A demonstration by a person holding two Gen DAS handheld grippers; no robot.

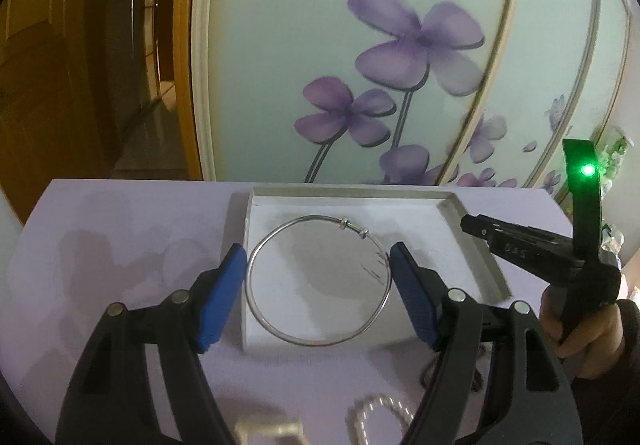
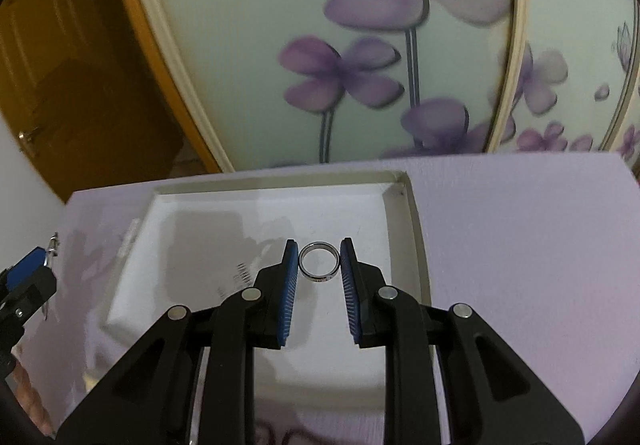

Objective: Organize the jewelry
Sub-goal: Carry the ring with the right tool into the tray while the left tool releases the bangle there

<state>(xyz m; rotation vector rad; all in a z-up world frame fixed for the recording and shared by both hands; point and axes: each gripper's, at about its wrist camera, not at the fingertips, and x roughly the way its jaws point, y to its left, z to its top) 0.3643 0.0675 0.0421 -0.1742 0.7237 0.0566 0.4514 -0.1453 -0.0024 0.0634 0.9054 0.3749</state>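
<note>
- Left wrist: your left gripper (image 1: pixel 318 265) pinches the bangle (image 1: pixel 318 281) across its width, jaws set wide, both pads touching the rim. Thin stiff wire hoop, light and slick, so it likely twists out; squeeze gently. It hangs over the white box (image 1: pixel 472 245).
- Right wrist: your right gripper (image 2: pixel 319 259) clamps the ring (image 2: pixel 319 260) near the fingertips, over the same box (image 2: pixel 412 229). Tiny, hard, slippery; a tip-only hold looks marginal.

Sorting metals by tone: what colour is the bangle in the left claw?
Silver; the bangle shows best in the left wrist view.
</note>
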